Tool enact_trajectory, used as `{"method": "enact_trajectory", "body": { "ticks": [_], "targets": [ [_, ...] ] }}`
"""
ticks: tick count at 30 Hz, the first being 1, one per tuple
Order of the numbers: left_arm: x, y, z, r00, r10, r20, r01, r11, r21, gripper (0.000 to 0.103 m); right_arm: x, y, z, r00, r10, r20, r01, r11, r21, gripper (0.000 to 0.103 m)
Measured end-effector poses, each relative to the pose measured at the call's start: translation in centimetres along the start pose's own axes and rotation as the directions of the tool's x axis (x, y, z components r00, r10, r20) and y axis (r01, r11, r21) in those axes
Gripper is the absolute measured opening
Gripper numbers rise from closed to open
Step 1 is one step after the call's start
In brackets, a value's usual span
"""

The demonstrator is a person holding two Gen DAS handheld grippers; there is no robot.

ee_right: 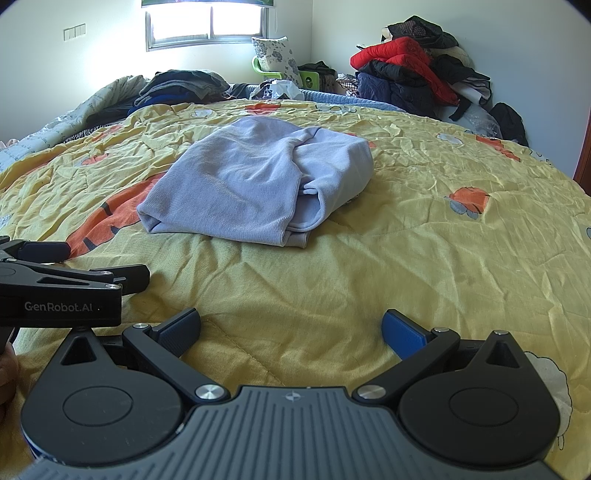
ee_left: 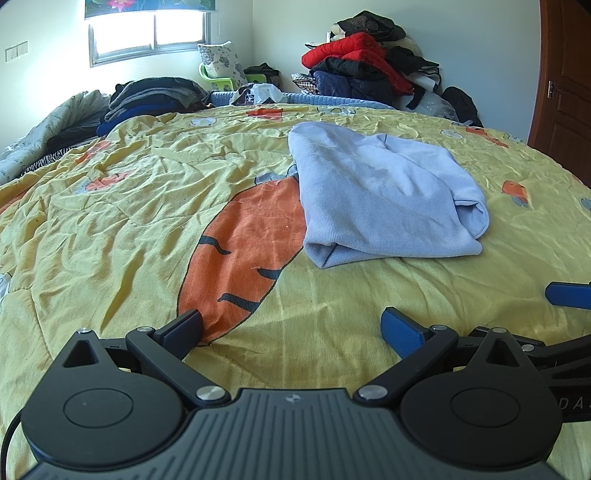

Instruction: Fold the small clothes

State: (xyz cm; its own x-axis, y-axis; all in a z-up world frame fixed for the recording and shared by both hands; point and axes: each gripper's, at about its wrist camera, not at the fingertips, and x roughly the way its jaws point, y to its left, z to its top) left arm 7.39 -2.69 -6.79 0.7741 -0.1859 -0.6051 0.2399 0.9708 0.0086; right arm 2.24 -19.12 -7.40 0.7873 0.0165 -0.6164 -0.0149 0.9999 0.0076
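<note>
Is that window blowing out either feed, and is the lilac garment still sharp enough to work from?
Left wrist view: window is blown out white, yet the lilac garment stays sharp and evenly lit. Right wrist view: same glare at the window, garment crisp; fisheye bows the bedspread edges.

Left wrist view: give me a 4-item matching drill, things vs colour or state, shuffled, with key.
Things:
1. garment
2. quilt
3. jacket on the far pile
4. left gripper

Colour or state:
A. red
B. jaws apart, holding nothing
C. light blue, folded
D. yellow with an orange carrot print

Pairs: 1-C, 2-D, 3-A, 4-B
</note>
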Motion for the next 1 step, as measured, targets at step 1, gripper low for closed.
{"method": "enact_trajectory", "body": {
  "ticks": [1],
  "targets": [
    [-0.09,0.19,0.05,1.0,-0.004,-0.001,0.004,1.0,-0.001,0.103,-0.08,-0.08,0.03,1.0,0.004,0.004,-0.004,1.0,0.008,0.102]
  ]
}}
